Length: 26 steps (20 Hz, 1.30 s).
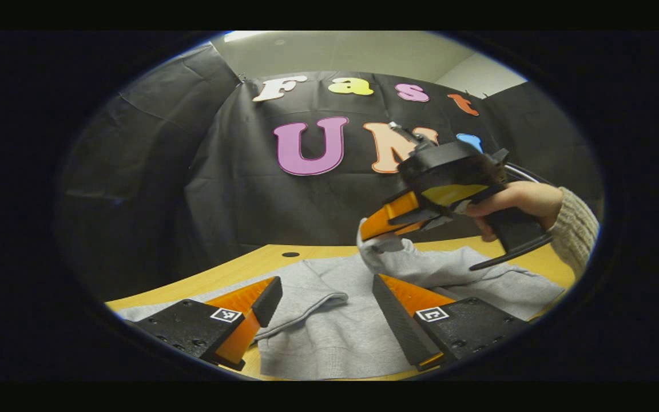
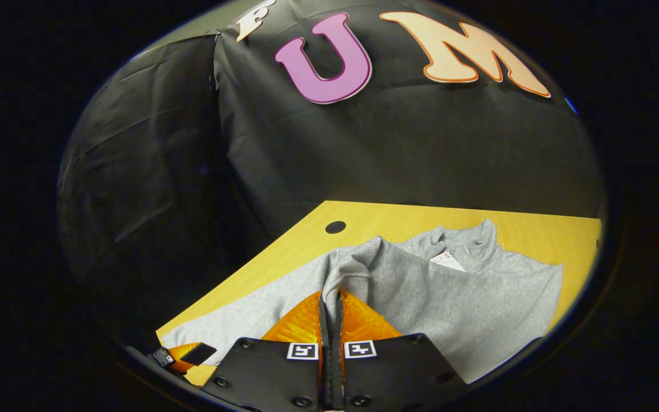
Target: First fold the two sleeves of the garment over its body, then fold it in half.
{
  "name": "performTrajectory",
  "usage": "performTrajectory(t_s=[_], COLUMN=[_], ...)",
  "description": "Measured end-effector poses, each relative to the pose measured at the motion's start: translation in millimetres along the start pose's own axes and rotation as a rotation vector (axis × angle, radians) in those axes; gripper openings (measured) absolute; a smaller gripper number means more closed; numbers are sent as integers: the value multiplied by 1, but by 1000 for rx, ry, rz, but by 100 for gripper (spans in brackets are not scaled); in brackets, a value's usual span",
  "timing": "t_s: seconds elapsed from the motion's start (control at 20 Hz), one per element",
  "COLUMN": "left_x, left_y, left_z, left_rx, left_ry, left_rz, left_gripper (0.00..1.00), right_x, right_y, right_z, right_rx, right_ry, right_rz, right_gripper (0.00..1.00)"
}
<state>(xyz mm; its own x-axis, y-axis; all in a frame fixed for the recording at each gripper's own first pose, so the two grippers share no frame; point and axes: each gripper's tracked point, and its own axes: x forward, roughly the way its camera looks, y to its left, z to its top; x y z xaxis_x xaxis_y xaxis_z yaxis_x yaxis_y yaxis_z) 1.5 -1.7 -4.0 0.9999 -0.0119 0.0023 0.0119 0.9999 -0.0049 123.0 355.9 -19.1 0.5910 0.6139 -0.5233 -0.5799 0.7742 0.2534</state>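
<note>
The grey sweatshirt (image 2: 455,297) lies flat on the wooden desk (image 2: 535,229), filling the lower centre of the right gripper view. The right tongs (image 2: 330,300) are clamped on a lifted sleeve cuff (image 1: 378,243). The left tongs (image 1: 324,297) are apart above the hem. Bare desk runs along the far edge.

Recording booth, black cloth wall (image 1: 152,171), wooden table (image 2: 421,220)

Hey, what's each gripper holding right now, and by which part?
The right gripper is shut on the grey sweatshirt, pinching a sleeve's cuff end lifted off the table. The left gripper is open, holding nothing.
</note>
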Motion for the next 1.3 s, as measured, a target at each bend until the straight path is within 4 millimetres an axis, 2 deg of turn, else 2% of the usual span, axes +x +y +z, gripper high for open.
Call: performTrajectory(t_s=[0.1,0.3,0.4,0.5,0.55,0.6,0.65,0.7,0.75,0.8,0.85,0.9,1.05,1.3], left_x=[0,1,1,1,2,2,1,1,1,1,1,1,1,-1], left_y=[0,0,0,0,-1,-1,0,0,0,0,0,1,0,6], left_z=[0,-2,-2,-2,-2,-2,-1,-1,-1,-2,-2,-2,-2,-2], left_rx=[1,1,0,0,1,1,1,1,1,1,1,2,2,5], left_ry=[1,0,0,-1,-1,-1,-1,-1,-1,-1,0,1,1,2], left_rz=[0,0,0,0,0,0,0,1,1,1,4,6,9,49], left_gripper=[94,94,94,94,94,94,94,94,94,94,94,94,94,94], right_x=[17,43,44,47,48,48,48,46,44,41,37,33,13,-40], right_y=[7,7,9,12,17,21,25,28,30,32,31,28,25,-6], right_z=[-7,-22,-27,-30,-30,-26,-24,-23,-20,-19,-20,-21,-18,-17], right_rx=[-6,-15,-19,-6,8,14,13,-1,-19,-40,-65,-79,-76,-85], right_ry=[15,45,59,61,60,51,40,31,24,18,20,16,-13,-71], right_rz=[-2,-11,-6,33,57,76,95,93,94,96,90,84,92,51], right_gripper=[2,2,0,6,12,30,25,53,75,72,87,94,97,97])
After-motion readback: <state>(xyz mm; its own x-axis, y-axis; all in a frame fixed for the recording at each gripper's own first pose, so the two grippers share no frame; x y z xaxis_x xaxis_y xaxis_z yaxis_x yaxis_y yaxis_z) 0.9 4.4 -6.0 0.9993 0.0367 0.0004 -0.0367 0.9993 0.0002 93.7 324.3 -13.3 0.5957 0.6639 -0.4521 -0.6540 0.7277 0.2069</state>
